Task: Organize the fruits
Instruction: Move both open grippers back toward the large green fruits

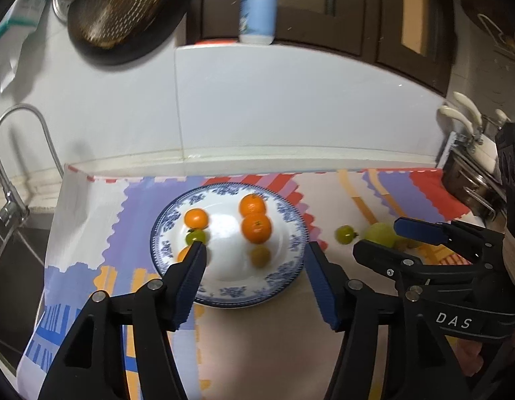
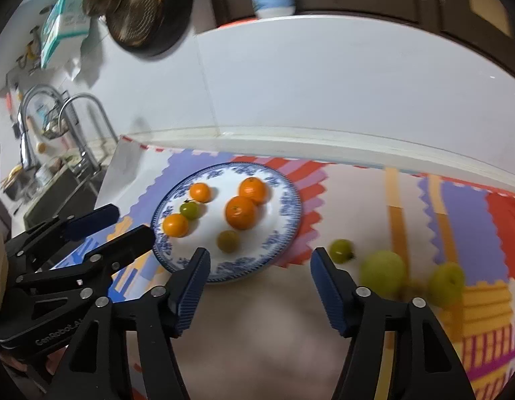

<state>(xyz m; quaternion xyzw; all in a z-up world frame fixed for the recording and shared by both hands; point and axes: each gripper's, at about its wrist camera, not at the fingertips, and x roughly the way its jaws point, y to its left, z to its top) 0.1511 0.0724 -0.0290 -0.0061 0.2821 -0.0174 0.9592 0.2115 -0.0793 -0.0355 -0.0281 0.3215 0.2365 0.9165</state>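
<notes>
While the fruit sits mostly gathered on the blue-and-white plate (image 2: 291,206), I count two large round oranges (image 2: 240,212) touching each other, two smaller smooth orange ones (image 2: 200,192), a little green tomato (image 2: 189,210) between those, and a dull yellowish fruit (image 2: 227,241) nearer me. The plate is glossy white porcelain with a floral blue rim, resting on a patterned mat (image 2: 464,206) of purple, red and yellow blocks with zigzag edges. Off the plate to the right lie another small green tomato (image 2: 341,250) and two bigger pale green fruits (image 2: 383,271), blurred, with something brownish between them that I cannot make out.

My left gripper (image 1: 254,250) is spread wide over the near half of the plate, gripping nothing; its ribbed blue pad (image 1: 190,283) hides part of one small orange fruit. My right gripper (image 2: 259,260) is likewise wide apart and empty, above bare mat between plate and loose fruit.

Behind, a white tiled wall (image 1: 291,106), a curved steel faucet (image 2: 80,120), and a bottle (image 1: 259,6) cut off at the top.
</notes>
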